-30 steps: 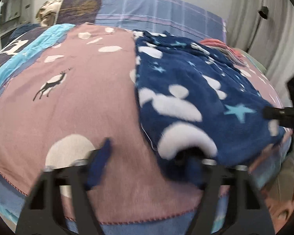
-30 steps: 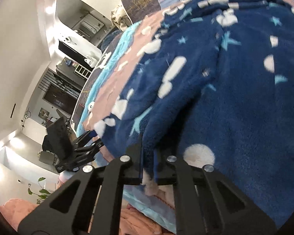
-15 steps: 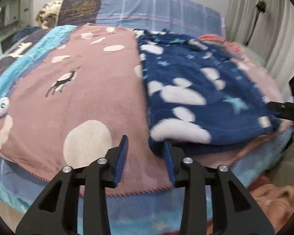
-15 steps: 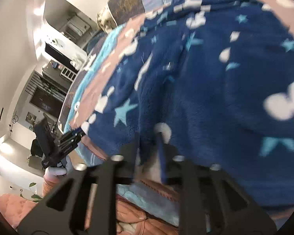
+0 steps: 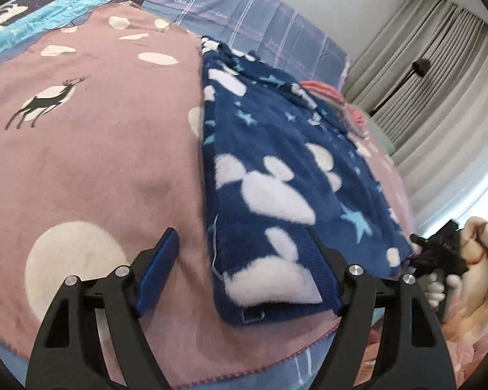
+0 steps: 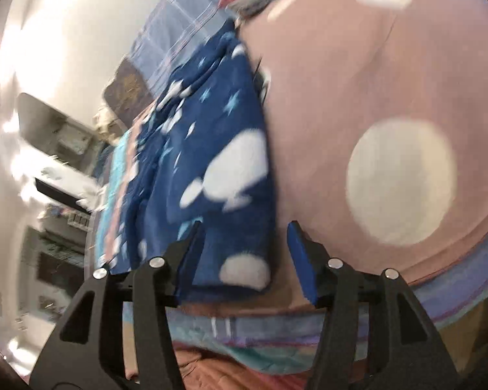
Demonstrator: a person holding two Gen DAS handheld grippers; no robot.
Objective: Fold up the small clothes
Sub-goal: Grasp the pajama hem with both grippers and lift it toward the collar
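A navy fleece garment (image 5: 276, 169) with white clouds and pale stars lies as a long strip on the pink deer-and-moon blanket (image 5: 97, 162). My left gripper (image 5: 240, 243) hovers over its near left corner. The jaws are opening, the blue pads stand well apart, and neither presses the cloth. In the blurred right wrist view the same garment (image 6: 218, 162) lies left of bare blanket (image 6: 374, 81). My right gripper (image 6: 245, 230) is at its near right corner, jaws opening, with the corner between the pads but not pinched. From the left wrist view the right gripper (image 5: 439, 253) shows at the strip's right edge, held by a hand.
Plaid pillows (image 5: 244, 22) line the head of the bed. A heap of pink and red clothes (image 5: 328, 94) lies beyond the garment. Grey curtains (image 5: 439, 81) and a black stand (image 5: 419, 65) are at the right. The bed's front edge (image 6: 309, 325) drops off just below both grippers.
My right gripper let go of the garment's edge and swung across to its right corner. My left gripper's jaws spread wide. The garment now lies flat.
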